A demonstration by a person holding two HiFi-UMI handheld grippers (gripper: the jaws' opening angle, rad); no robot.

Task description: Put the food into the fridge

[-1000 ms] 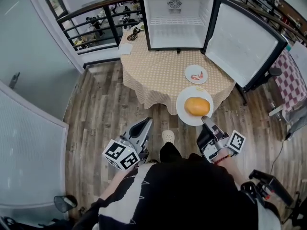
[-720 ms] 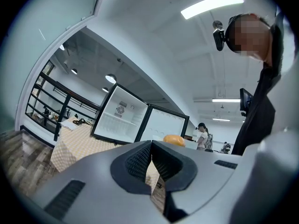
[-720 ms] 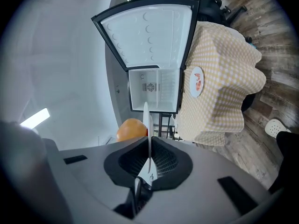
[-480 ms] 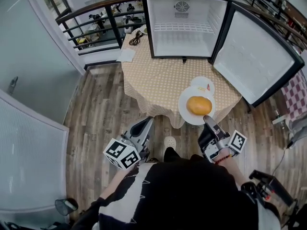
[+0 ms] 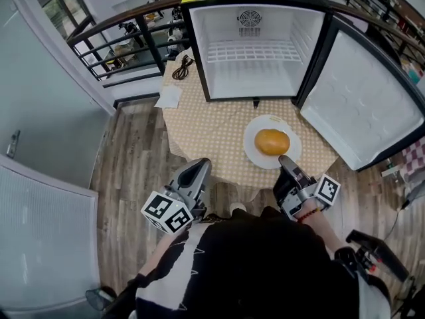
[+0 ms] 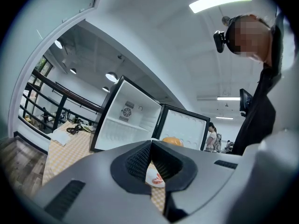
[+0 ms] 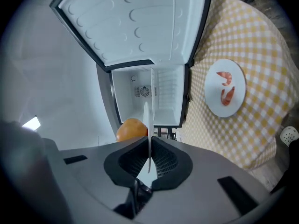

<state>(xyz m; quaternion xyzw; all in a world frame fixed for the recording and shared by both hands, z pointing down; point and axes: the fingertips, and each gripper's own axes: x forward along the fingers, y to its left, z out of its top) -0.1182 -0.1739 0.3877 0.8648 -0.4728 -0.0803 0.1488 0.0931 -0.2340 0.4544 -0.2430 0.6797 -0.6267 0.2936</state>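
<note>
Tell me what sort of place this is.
Probably a staged test area in an office or lab: a mini fridge stands on a cloth-covered table, beside a black railing, under strip lights.

The right gripper (image 7: 149, 146) has its jaws pressed together on the rim of a white plate (image 7: 146, 118), which is seen edge-on. A round orange bun (image 7: 131, 129) sits on that plate, to the left of the rim. Beyond stands the open fridge (image 7: 140, 101), with a fan and a wire shelf inside and its door (image 7: 135, 22) swung wide above. At right, a small plate (image 7: 212, 94) with two shrimps (image 7: 227, 96) lies on the yellow checked tablecloth (image 7: 252, 125).
</note>
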